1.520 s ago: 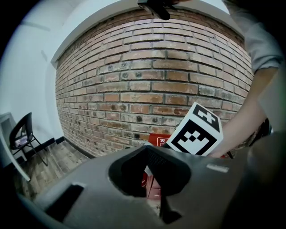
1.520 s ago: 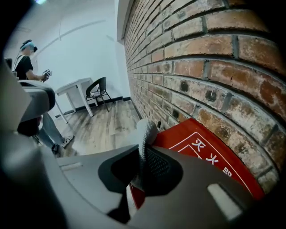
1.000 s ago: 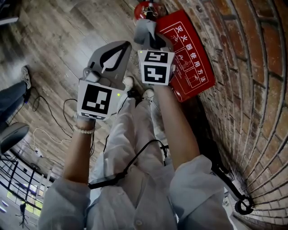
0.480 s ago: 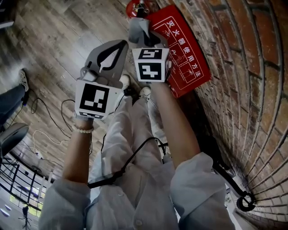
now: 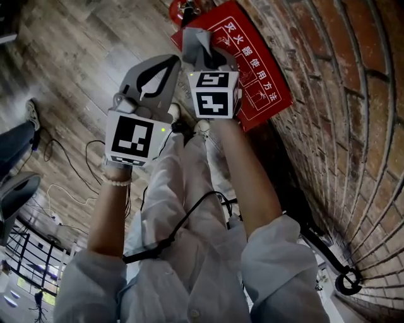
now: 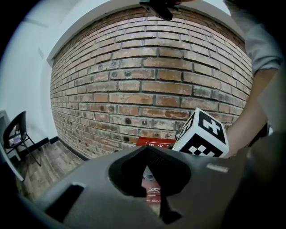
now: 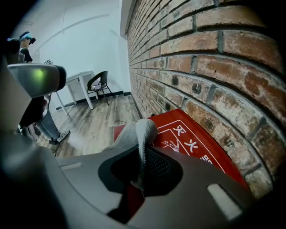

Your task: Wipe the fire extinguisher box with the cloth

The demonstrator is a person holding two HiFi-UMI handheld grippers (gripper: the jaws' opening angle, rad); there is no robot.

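Note:
The red fire extinguisher box (image 5: 260, 79) with white print lies on the floor against the brick wall. My right gripper (image 5: 203, 55) is shut on a grey cloth (image 5: 198, 41), which hangs over the box's left part. In the right gripper view the cloth (image 7: 139, 134) stands pinched between the jaws just above the red box (image 7: 192, 147). My left gripper (image 5: 163, 68) is shut and empty, held left of the right one and off the box. From the left gripper view the box (image 6: 154, 142) shows behind the right gripper's marker cube (image 6: 203, 136).
A red fire extinguisher (image 5: 180, 9) stands at the box's far end. The brick wall (image 5: 353, 94) runs along the right. Cables (image 5: 66, 158) lie on the wooden floor, and another person's shoe (image 5: 33, 113) is at the left. A table and chair (image 7: 96, 85) stand farther off.
The right gripper with the cloth now lies further over the box's left part, near the extinguisher end. The left gripper has barely moved.

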